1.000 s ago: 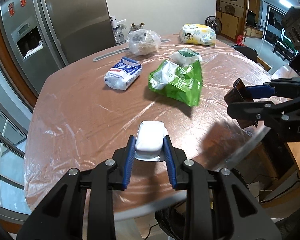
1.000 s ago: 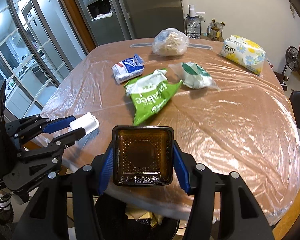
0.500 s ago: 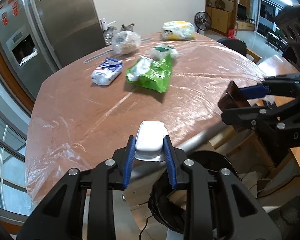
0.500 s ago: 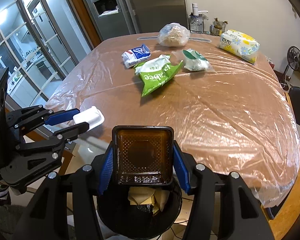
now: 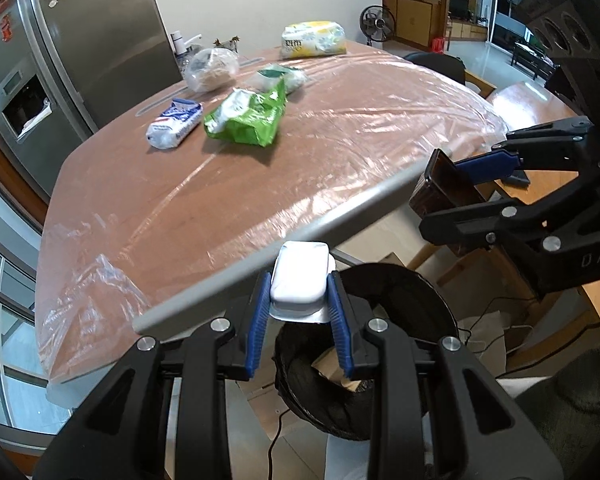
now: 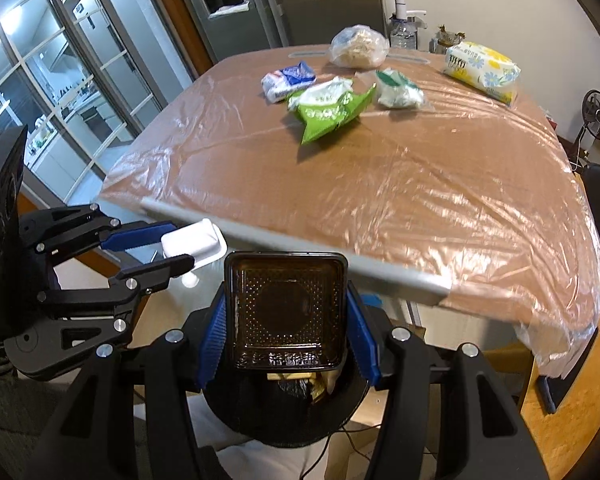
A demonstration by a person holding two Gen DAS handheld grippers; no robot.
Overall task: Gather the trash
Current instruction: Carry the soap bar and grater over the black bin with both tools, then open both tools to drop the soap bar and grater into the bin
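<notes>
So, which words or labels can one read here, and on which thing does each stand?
"DAS", cut off at the frame edge: on the right gripper's body.
White print on the green bag: too blurred.
Dark print on the yellow pack: too small.
Print on the blue-white packet: blurred.

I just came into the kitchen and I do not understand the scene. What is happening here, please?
A person is collecting trash with two hand-held tools. The left tool is shut on a small white plastic container, and the right tool is shut on a dark brown square plastic tray. Both hang past the table edge, above a round black trash bin on the floor. A green snack bag and other packets remain on the plastic-covered brown table.
</notes>
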